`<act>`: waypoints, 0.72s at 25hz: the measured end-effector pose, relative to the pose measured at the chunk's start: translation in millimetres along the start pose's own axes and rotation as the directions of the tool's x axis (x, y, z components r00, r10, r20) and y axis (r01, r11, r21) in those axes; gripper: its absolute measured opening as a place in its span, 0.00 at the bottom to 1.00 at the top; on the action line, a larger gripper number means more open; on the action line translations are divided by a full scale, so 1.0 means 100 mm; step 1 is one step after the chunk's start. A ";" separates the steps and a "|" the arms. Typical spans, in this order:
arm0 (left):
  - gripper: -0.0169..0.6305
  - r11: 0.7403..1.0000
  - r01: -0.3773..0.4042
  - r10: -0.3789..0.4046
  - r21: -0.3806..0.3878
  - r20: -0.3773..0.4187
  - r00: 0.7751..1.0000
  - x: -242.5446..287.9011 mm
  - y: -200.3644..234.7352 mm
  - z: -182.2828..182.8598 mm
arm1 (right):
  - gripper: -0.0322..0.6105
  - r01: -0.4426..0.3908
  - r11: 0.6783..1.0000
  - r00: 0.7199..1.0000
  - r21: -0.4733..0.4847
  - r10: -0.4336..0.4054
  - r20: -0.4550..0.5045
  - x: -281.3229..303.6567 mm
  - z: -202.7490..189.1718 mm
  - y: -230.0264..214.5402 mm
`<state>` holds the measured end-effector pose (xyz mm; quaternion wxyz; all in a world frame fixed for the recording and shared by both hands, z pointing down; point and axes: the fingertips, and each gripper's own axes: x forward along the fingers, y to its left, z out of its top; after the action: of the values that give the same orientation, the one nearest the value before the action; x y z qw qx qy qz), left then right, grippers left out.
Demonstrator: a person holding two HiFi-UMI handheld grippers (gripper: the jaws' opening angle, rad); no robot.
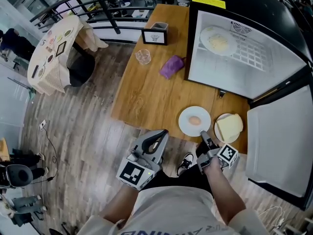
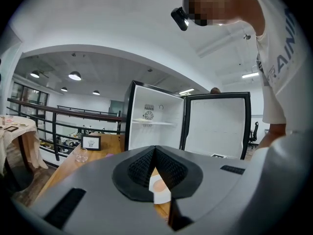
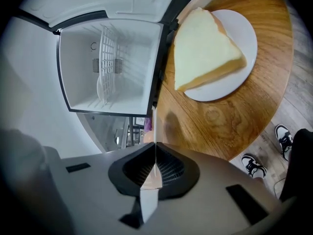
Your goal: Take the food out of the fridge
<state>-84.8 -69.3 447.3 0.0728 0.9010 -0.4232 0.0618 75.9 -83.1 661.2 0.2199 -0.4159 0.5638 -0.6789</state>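
Observation:
The fridge (image 1: 244, 48) stands open on the wooden table (image 1: 146, 97), with one plate of pale food (image 1: 217, 39) on its wire shelf. Two white plates sit at the table's near edge: one with a round orange-pink piece (image 1: 194, 121), one with a yellow wedge (image 1: 229, 127). My right gripper (image 1: 203, 135) is shut on the near rim of the round-piece plate; in the right gripper view that rim (image 3: 153, 126) runs edge-on between the jaws (image 3: 154, 148), and the wedge (image 3: 208, 48) lies beyond. My left gripper (image 1: 160, 133) hangs off the table edge, shut and empty (image 2: 155, 151).
A glass (image 1: 143, 56), a purple cloth (image 1: 171, 66) and a small framed card (image 1: 155, 33) stand on the table's far half. The fridge door (image 1: 279, 146) swings out at the right. A cloth-covered round table (image 1: 54, 58) and a railing (image 1: 98, 4) are at the left.

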 end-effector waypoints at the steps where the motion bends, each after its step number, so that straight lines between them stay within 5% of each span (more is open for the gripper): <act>1: 0.04 1.000 -0.002 0.002 -0.004 0.000 1.000 0.00 -0.01 -0.01 | 0.09 0.007 1.000 1.000 -0.006 -0.007 -0.004 0.01 -0.01 -0.01; 15: 0.04 0.999 0.038 -0.039 -0.039 -0.020 0.999 0.16 -0.07 -0.01 | 0.10 0.155 0.988 0.987 -0.025 -0.156 -0.048 0.04 -0.11 -0.21; 18: 0.04 0.999 0.050 -0.050 -0.019 -0.014 0.999 0.18 -0.04 -0.01 | 0.18 0.180 0.983 0.981 -0.034 -0.182 -0.067 0.05 -0.13 -0.24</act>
<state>-69.9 -80.1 450.8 0.0858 0.9101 -0.4007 0.0624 66.7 -72.6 685.0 0.1314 -0.4445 0.5404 -0.7022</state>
